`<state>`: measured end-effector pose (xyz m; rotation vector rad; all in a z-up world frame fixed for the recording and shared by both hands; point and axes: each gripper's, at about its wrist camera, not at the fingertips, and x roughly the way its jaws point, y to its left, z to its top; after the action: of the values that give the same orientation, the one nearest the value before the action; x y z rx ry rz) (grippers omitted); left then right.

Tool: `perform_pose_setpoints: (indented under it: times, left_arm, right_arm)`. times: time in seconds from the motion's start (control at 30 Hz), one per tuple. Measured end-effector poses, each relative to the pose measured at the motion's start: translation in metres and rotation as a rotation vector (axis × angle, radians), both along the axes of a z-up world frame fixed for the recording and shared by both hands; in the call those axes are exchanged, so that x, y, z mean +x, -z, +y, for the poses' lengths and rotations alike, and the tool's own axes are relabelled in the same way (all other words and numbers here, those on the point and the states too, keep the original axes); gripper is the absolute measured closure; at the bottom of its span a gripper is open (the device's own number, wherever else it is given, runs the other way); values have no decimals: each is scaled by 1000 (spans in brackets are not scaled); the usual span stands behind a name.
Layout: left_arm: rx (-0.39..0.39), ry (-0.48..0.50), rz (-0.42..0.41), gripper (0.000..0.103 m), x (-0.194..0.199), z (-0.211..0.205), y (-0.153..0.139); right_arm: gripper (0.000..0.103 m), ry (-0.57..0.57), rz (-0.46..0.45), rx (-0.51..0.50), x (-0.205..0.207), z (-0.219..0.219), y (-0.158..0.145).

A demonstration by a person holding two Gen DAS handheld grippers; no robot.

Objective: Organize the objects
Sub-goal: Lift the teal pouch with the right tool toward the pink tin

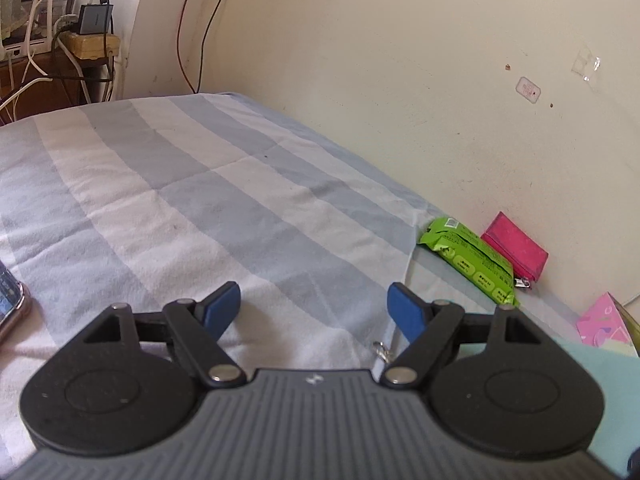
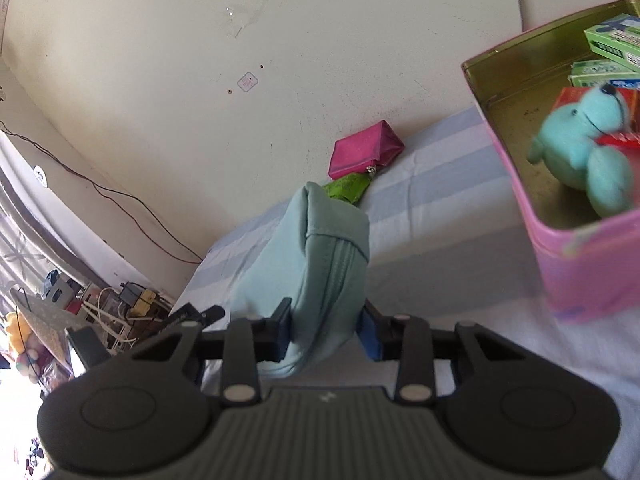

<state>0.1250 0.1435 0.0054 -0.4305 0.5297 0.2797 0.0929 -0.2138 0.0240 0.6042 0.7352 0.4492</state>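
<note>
Holding a pale teal zip pouch [image 2: 308, 272] squeezed between its blue pads, our right gripper [image 2: 324, 334] carries it above the striped bedsheet [image 2: 432, 200], zip seam facing us and the pouch blocking most of the view ahead. To the right of it we see a pink tin [image 2: 580, 272], open at the top, with a turquoise plush bear [image 2: 580, 152] lying inside against a red box [image 2: 572, 98] and some green cartons [image 2: 608, 40] at the back; their printing is too blurred for us to read. Beyond the pouch, against the cream wall [image 2: 160, 60], a magenta coin purse [image 2: 366, 150] sits with a green wipes packet [image 2: 346, 188] just in front of it, partly hidden. Our left gripper [image 1: 314, 308] hovers over the same blue-and-white sheet with its jaws spread fairly wide and nothing between them. From that side the wipes packet shows rows of small printed panels we cannot make out. A phone [image 1: 10, 304] lies at the left edge, and off the bed's far end a charger [image 1: 94, 20] sits on a yellowed power strip [image 1: 90, 46] among white cables.
</note>
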Motion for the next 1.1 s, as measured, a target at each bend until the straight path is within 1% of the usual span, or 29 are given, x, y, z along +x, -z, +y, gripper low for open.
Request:
perform_pose_setpoints:
  times: [0.13,0.17,0.23,0.3,0.33,0.37,0.4,0.43,0.47,0.53,0.63,0.67,0.73,0.8,0.87,1.0,1.1]
  left_arm:
    - [19,11,-1,21,-1,-4,0]
    - [21,16,-2,21,-1,-4,0]
    - [20,28,-4,21,-1,-4,0]
    - [18,45,-9,21,-1,-5,0]
    - [20,52,-11,21,-2,-5,0]
    - [24,60,-15,21,-2,-7,0]
    - [28,67,-18,21,-2,-8,-1]
    - [33,78,-23,21,-3,-10,-1]
    - [37,92,-27,21,-4,-11,-2]
    - [36,126,-33,21,-4,-14,-2]
    - [-18,224,-24,21,-8,-16,-3]
    - [-43,264,-27,21,-14,-19,-6]
    - [-47,326,-37,21,-26,-26,-12]
    - [-22,396,-29,21,-40,-38,-17]
    - [10,456,-5,21,-49,-51,-18]
    - [34,529,26,21,-58,-67,-14]
    - [48,540,68,21,-55,-75,-6]
  right_arm:
    - [69,-11,26,3,-36,-21,11]
    - [69,-11,26,3,-36,-21,11]
    - [67,-20,28,-14,-50,-29,13]
    - [64,-18,11,-48,-64,-38,12]
    - [59,-8,-5,-72,-70,-42,11]
    - [53,53,-79,-189,-83,-46,4]
    - [44,53,-79,-189,-83,-46,4]
    - [39,89,-166,-302,-98,-46,-3]
    - [38,89,-166,-302,-98,-46,-3]
    - [37,77,-216,-341,-107,-45,-8]
    - [37,39,-263,-377,-119,-39,-10]
    - [37,39,-263,-377,-119,-39,-10]
    - [37,33,-266,-403,-115,-38,-8]
    - [36,40,-247,-400,-111,-39,-2]
    - [36,45,-235,-394,-108,-40,2]
    - [36,64,-191,-367,-98,-48,11]
    - [35,64,-163,-335,-94,-55,17]
